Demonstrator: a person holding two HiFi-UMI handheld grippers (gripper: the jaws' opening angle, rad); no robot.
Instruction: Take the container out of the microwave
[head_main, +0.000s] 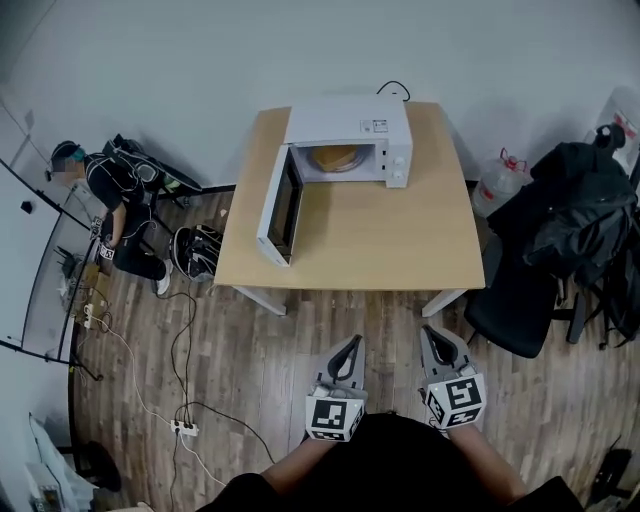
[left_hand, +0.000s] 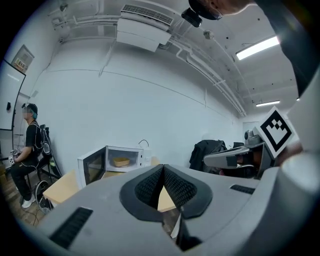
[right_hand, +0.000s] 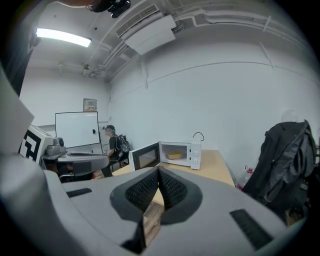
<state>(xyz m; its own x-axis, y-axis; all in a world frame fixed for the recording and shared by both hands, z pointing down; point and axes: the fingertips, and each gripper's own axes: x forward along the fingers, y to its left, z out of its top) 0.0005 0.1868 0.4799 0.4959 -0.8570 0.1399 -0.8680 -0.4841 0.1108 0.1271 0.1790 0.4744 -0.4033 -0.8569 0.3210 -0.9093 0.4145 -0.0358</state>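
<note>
A white microwave (head_main: 350, 150) stands at the far end of a wooden table (head_main: 380, 240), its door (head_main: 280, 207) swung open to the left. Inside it sits a shallow tan container (head_main: 335, 157), which also shows in the left gripper view (left_hand: 120, 162) and the right gripper view (right_hand: 174, 155). Both grippers are over the floor, short of the table's near edge and well away from the microwave. My left gripper (head_main: 352, 345) points at the table with its jaws shut and empty (left_hand: 163, 172). My right gripper (head_main: 430, 335) is beside it, pads together and holding nothing (right_hand: 158, 175).
A person (head_main: 110, 195) sits at a desk on the far left, with a backpack (head_main: 197, 250) on the floor nearby. A black chair draped with jackets (head_main: 560, 240) stands right of the table, near a water bottle (head_main: 497, 180). Cables and a power strip (head_main: 183, 427) lie on the floor at left.
</note>
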